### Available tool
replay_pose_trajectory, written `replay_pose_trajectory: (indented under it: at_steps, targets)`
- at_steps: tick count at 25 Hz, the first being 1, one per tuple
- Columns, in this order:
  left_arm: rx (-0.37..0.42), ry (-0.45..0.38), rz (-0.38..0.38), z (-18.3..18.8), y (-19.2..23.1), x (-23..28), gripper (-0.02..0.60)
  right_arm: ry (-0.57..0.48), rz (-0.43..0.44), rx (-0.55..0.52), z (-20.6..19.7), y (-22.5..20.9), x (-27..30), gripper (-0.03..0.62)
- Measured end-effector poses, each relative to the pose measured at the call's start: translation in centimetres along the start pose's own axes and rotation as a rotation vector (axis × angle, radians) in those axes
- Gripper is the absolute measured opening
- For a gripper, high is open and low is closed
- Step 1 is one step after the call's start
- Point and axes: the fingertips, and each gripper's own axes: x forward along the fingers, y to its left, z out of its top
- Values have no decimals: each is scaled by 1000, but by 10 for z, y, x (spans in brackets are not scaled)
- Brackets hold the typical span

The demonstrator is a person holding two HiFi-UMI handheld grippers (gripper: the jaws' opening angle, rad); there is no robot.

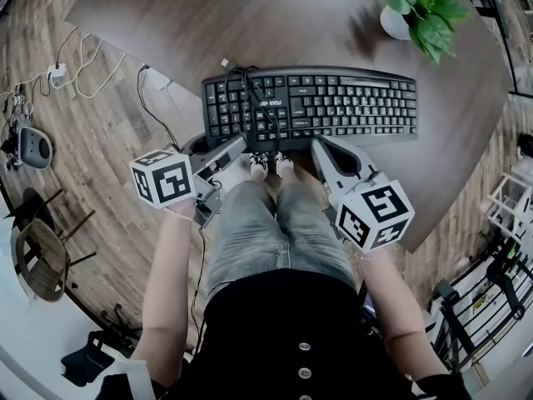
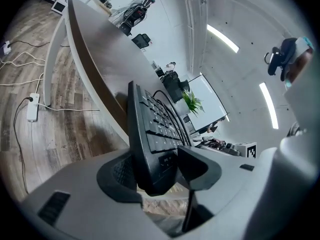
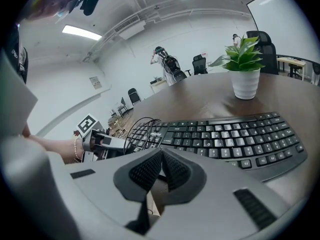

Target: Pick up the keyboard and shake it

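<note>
- Wood-plank floor (image 1: 92,165) surrounds a dark brown curved table (image 1: 250,15), with the person standing at its near edge.
- On that table the black keyboard (image 1: 333,107) lies flat along the near edge. It has not been lifted, so the task is at its very start.
- The left gripper (image 1: 241,144) has its jaws around the keyboard's near left edge. Seen from the left gripper view, the edge sits between the pads and both appear to press on it, so a first hold looks made.
- The right gripper (image 1: 321,146) rests just beside the near edge further right, with its jaws together and nothing in them. It likely has to open and take the edge before any lift.
- A black cable (image 1: 250,98) lies coiled over the keyboard's left keys.
- Lifting and shaking both remain.
</note>
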Motion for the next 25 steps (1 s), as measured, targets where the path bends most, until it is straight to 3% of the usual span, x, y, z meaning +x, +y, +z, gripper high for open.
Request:
replay_pose_trajectory:
  at_steps: [6, 16, 21, 23, 25]
  targets:
    - [0, -18, 9, -2, -8, -4, 227, -6, -14, 10, -1, -7, -4, 28]
    - [37, -29, 5, 9, -22, -15, 209, -42, 32, 167, -17, -12, -22, 29]
    - [55, -39, -2, 13, -28, -19, 204, -81, 75, 342, -27, -10, -29, 44]
    - [60, -43, -5, 15, -30, -20, 199, -104, 89, 411, -29, -9, -29, 114]
    - [64, -45, -7, 16, -33, -21, 196, -138, 106, 492, -29, -8, -28, 141]
